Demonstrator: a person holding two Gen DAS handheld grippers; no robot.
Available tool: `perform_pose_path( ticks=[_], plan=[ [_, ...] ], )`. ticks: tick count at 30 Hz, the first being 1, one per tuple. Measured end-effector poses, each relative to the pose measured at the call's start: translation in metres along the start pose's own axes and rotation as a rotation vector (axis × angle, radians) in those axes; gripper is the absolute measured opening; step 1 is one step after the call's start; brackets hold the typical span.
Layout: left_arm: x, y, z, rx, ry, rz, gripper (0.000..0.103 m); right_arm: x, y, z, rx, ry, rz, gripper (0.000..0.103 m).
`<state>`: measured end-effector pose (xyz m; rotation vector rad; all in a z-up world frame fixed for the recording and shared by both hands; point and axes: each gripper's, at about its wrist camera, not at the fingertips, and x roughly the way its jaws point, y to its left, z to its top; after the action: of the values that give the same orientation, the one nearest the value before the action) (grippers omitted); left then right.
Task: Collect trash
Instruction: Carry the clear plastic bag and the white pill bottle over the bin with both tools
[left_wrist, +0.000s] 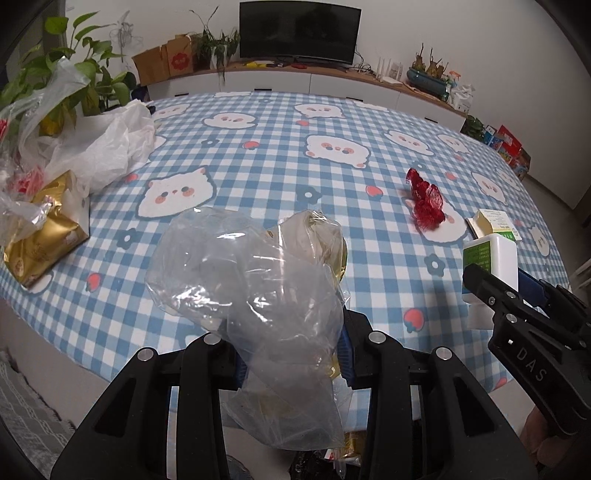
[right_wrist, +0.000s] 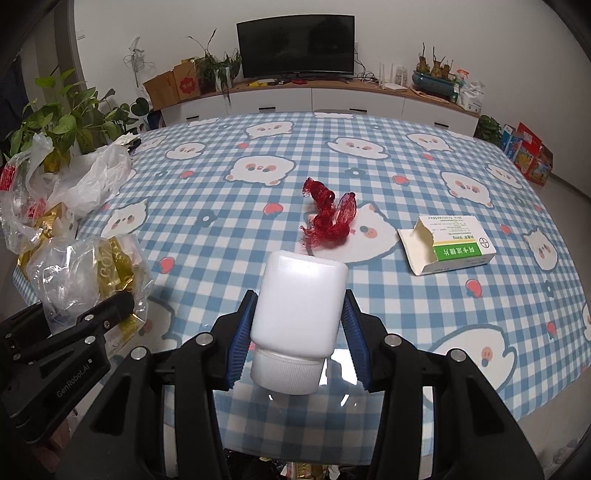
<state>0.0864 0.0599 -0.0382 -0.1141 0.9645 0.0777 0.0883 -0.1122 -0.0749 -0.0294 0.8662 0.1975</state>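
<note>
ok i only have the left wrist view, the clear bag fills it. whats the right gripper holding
Observer: A white plastic bottle, cap toward the camera, clamped in the right gripper.
Operator: that box by the red thing, open or closed
Observer: The medicine box has its left end flap torn open.
Operator: anything in my bag besides plastic
Observer: Gold foil wrapping shows through the clear bag in the left gripper.

One white bottle (right_wrist: 299, 325), one clear plastic bag (left_wrist: 255, 295), one red net scrap (right_wrist: 328, 218), one open medicine box (right_wrist: 447, 245), two grippers.
</note>
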Motion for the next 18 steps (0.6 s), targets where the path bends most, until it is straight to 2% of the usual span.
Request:
perform_pose_path(
  ticks=[7, 11, 18],
  plan=[
    [-0.006, 0.014, -0.038, -0.009, 0.025, -0.02, 0.036, -0.017, 0.008, -0.03, -0.001, -0.002, 0.006, 0.044],
    [-0.02, 0.019, -0.054, -0.008, -0.003, -0.021, 0.036, -0.022, 0.009, -0.049, 0.012, 0.001, 0.014, 0.044],
    [-0.037, 0.022, -0.088, -0.038, 0.005, -0.061, 0.036, -0.035, 0.012, -0.076, 0.011, 0.008, 0.017, 0.044]
  ],
)
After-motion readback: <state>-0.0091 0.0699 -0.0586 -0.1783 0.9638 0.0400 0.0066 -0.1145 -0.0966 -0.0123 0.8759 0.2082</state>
